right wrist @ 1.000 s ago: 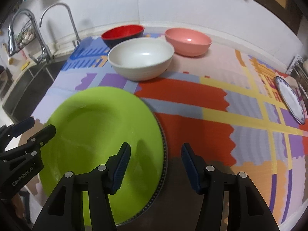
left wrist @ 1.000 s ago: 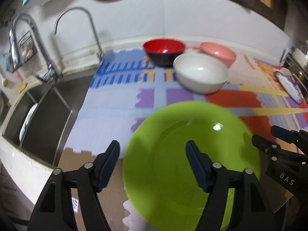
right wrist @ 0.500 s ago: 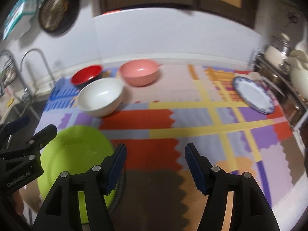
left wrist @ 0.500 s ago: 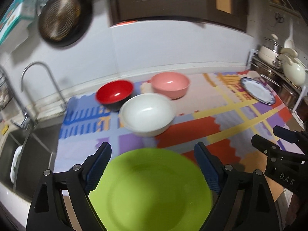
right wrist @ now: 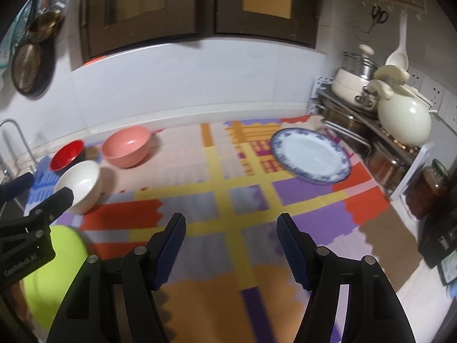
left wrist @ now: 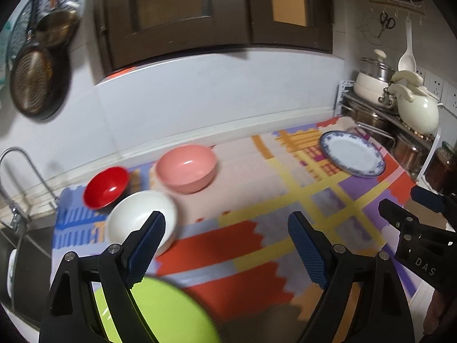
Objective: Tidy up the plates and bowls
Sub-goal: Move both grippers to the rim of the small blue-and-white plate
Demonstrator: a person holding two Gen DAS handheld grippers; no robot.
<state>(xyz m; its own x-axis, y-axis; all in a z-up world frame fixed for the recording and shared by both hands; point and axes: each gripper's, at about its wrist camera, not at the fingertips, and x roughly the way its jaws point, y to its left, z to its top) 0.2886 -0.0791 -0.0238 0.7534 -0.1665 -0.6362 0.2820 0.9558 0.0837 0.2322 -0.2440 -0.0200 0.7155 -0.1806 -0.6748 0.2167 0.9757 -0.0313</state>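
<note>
A lime green plate [left wrist: 165, 311] lies flat on the patchwork mat [left wrist: 251, 245], low and left, under my left gripper [left wrist: 225, 223]. That gripper is open with nothing between its fingers. Beyond it sit a white bowl [left wrist: 137, 223], a red bowl [left wrist: 105, 185] and a pink bowl [left wrist: 185, 168]. A blue-rimmed white plate [right wrist: 310, 155] lies at the far right of the mat. My right gripper [right wrist: 231, 218] hangs open over the middle of the mat, holding nothing. In the right wrist view the green plate [right wrist: 54, 260] is partly hidden behind the left gripper [right wrist: 47, 185].
A sink with a curved tap [left wrist: 17, 188] borders the mat on the left. A metal rack with pots and a cream kettle [right wrist: 402, 120] stands at the right, with a jar [right wrist: 428, 191] in front of it. Pans [left wrist: 34, 83] hang on the left wall.
Both grippers have drawn back and risen from the green plate, which stays on the mat. Their jaws have widened, and both views have swung right, so the blue-rimmed plate now shows.
</note>
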